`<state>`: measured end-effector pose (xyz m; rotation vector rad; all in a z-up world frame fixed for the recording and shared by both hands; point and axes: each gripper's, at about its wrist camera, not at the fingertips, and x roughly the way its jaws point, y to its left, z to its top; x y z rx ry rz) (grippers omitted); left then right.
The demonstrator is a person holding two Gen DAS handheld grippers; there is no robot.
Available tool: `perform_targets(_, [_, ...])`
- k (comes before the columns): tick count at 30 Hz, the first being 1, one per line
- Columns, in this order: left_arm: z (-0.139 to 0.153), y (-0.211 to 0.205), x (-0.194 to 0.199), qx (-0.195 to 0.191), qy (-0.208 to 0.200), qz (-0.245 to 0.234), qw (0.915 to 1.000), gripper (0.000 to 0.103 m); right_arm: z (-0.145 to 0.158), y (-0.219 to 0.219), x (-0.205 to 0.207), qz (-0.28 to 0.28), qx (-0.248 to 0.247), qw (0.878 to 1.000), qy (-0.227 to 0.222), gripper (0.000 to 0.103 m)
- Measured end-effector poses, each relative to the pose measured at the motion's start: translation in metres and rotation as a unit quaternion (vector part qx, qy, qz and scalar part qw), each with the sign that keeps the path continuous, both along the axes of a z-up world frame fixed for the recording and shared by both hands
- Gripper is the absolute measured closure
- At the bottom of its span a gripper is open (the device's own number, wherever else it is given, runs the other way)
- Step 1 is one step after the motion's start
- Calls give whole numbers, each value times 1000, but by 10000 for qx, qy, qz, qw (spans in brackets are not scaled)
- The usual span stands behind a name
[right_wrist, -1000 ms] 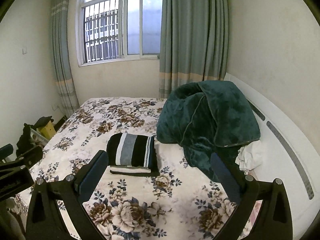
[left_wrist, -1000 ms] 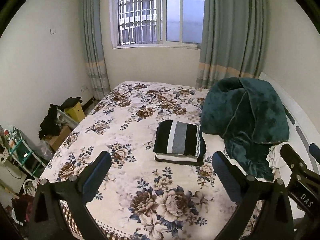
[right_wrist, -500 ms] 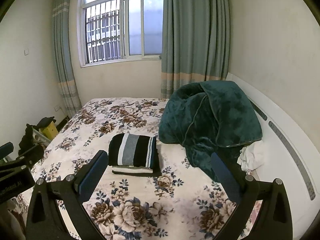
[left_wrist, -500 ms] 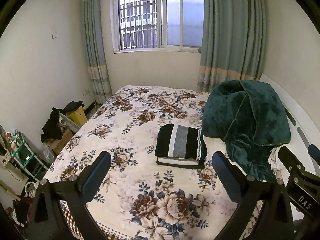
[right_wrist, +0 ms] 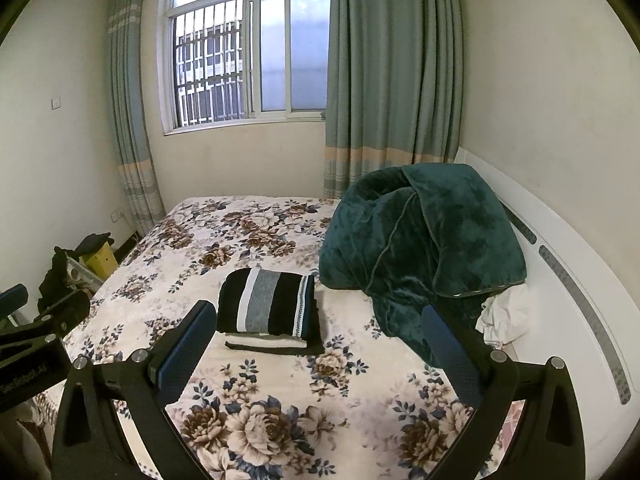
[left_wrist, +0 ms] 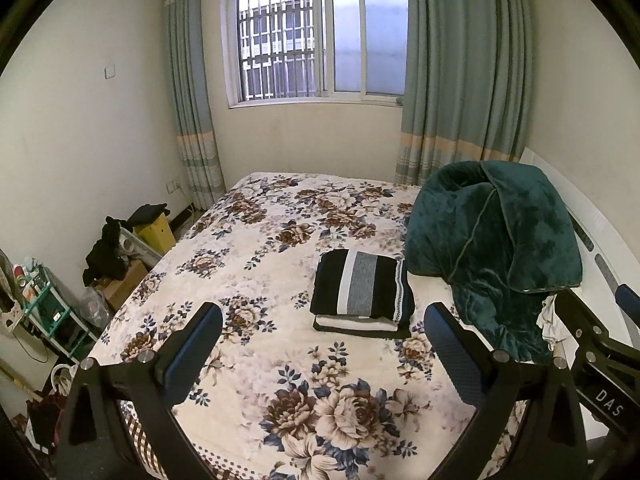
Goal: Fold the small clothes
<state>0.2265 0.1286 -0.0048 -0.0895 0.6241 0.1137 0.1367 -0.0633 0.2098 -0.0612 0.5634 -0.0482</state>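
A folded black garment with white and grey stripes lies on top of a folded white-and-black piece on the floral bed; it also shows in the right wrist view. My left gripper is open and empty, held well above and short of the stack. My right gripper is open and empty too, at a similar distance. Each gripper's body shows at the edge of the other's view.
A heaped dark green blanket sits right of the stack, against the white headboard, with a crumpled white cloth below it. Boxes, dark clothes and a small shelf stand on the floor left of the bed.
Both grippers have drawn back and risen slightly from the bed; the stack looks a little farther away. Nothing was grasped or released.
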Motion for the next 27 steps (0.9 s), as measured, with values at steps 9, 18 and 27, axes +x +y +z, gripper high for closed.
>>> perform_targets(9, [3,-1,4,11,28,-29,10000,0,5,0,10,63,-21,10000,36,0])
perform_targets(18, [5,1,5,12,25,-12,10000,0,5,1,8,62,-18,10000,39,0])
perform_targets(27, [7,3,-2,17,25,43,10000,0,3,2,9,97,-28,9999,71,0])
